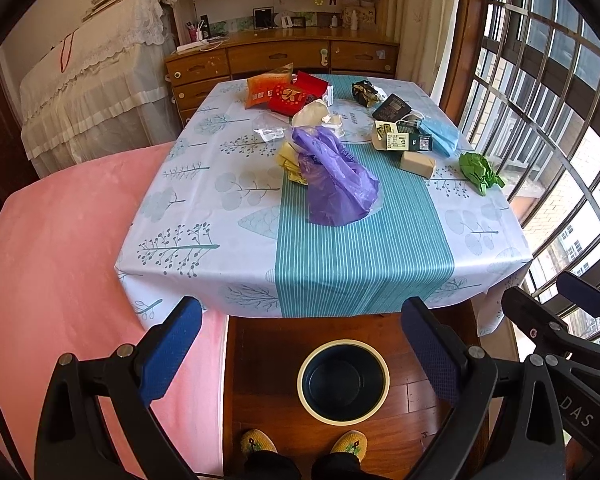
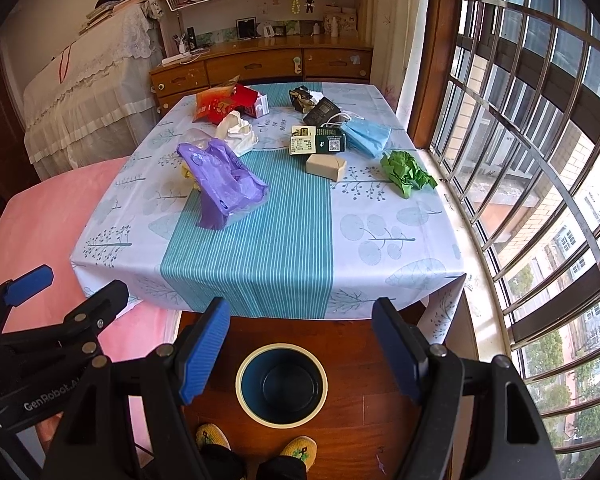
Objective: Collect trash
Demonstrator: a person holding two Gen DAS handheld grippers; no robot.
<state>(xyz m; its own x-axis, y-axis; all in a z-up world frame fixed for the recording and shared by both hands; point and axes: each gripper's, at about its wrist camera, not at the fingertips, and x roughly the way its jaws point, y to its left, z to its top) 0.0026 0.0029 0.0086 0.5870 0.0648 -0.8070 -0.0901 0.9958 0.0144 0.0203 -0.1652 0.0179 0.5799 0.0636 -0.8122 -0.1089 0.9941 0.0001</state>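
Left wrist view: both hand-held grippers, left and right, released and empty; the limp purple plastic bag could slip before reaching the bin.

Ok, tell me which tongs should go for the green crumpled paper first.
Right. The green crumpled paper lies near the window-side edge of the table, on the right tongs' side. Both tongs are open and empty; the left tongs would probably have to cross over.
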